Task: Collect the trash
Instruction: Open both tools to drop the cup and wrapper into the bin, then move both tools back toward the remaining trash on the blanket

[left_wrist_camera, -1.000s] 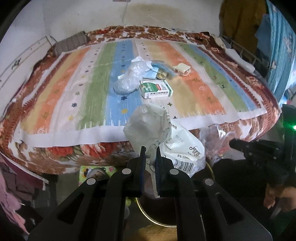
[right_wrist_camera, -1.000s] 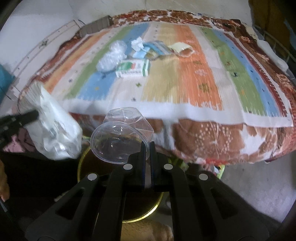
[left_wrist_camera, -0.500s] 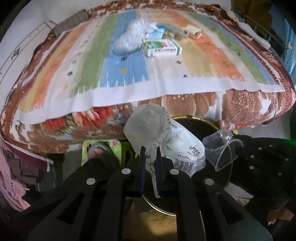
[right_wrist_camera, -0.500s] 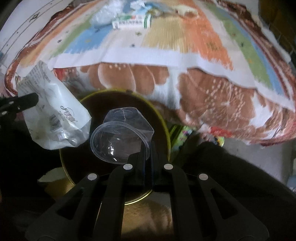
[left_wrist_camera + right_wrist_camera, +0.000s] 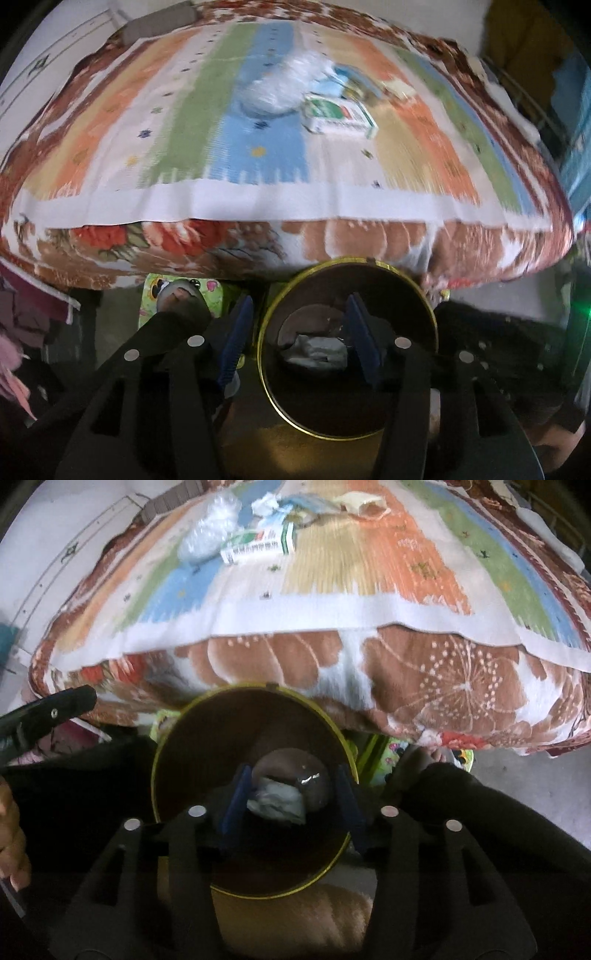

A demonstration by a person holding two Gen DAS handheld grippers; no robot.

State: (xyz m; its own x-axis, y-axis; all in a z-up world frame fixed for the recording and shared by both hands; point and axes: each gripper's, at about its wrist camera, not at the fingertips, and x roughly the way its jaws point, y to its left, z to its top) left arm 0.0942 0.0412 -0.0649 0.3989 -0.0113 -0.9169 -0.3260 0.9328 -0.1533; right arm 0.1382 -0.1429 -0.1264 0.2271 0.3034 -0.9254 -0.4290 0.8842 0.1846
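A round bin with a yellow rim (image 5: 436, 325) (image 5: 157, 753) stands on the floor against the bed. At its bottom lie the white printed bag (image 5: 317, 350) (image 5: 277, 799) and the clear plastic cup (image 5: 308, 777). My left gripper (image 5: 301, 339) hangs over the bin mouth, jaws opening, nothing between them. My right gripper (image 5: 291, 808) is also above the bin, jaws opening and empty. On the striped bed cover (image 5: 258, 155) remain a crumpled clear bag (image 5: 280, 85) (image 5: 210, 535), a green and white carton (image 5: 340, 118) (image 5: 258, 544) and more wrappers (image 5: 314, 506).
The bed's flowered blanket (image 5: 443, 694) overhangs right behind the bin. A green patterned object (image 5: 177, 295) lies on the floor to the bin's left. The other gripper's arm (image 5: 44, 716) shows at the left of the right wrist view. Bare floor (image 5: 535, 786) is at the right.
Both grippers opened and let go: the white bag and the clear cup dropped from the jaws into the bin. Both hands sank closer over the bin mouth.
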